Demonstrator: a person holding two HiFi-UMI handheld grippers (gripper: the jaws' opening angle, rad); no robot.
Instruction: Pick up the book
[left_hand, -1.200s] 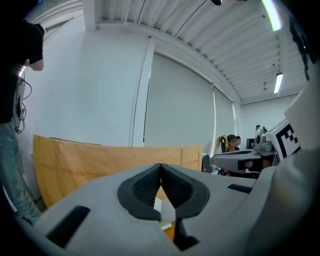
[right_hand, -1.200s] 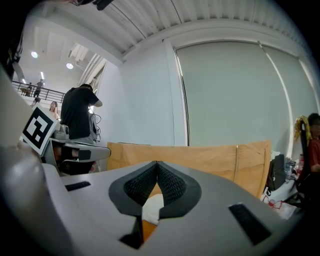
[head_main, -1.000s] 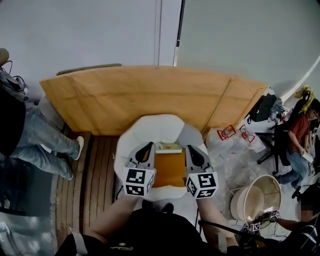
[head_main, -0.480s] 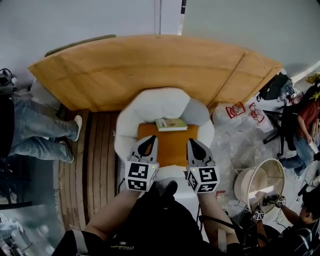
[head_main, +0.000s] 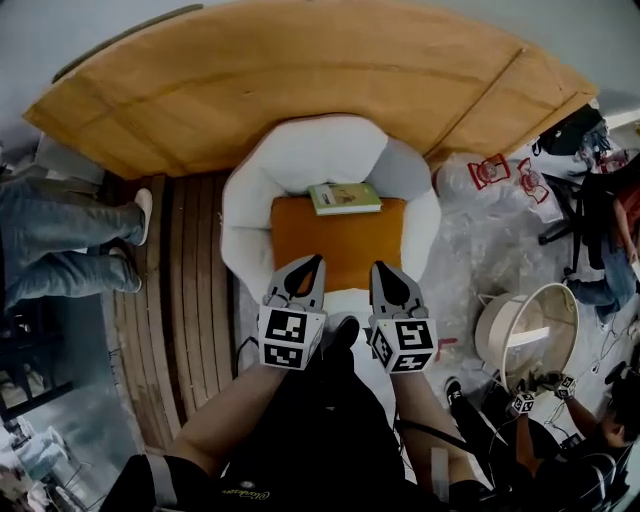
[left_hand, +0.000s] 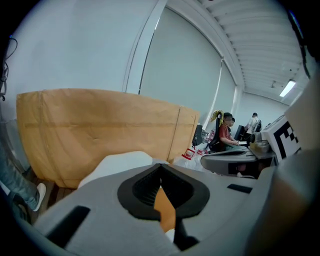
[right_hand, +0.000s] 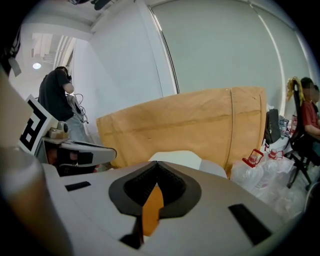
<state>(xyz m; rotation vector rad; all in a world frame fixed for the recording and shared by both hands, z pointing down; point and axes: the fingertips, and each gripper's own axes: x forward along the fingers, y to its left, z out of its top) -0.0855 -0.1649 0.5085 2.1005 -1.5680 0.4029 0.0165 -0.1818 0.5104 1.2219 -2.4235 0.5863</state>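
Book (head_main: 345, 198) flat at 12 o'clock edge of orange cushion (head_main: 338, 250), untouched.
Judged light, thin, stiff-covered, likely slick; best taken by its near long edge. Left tongs (head_main: 316, 262) and right tongs (head_main: 378, 268) closed, empty, at 6 o'clock.

A white armchair (head_main: 325, 155) with an orange cushion (head_main: 338, 240) stands beside wooden planks (head_main: 190, 290), before a brown board (head_main: 300, 70) and a pale wall (left_hand: 75, 45).
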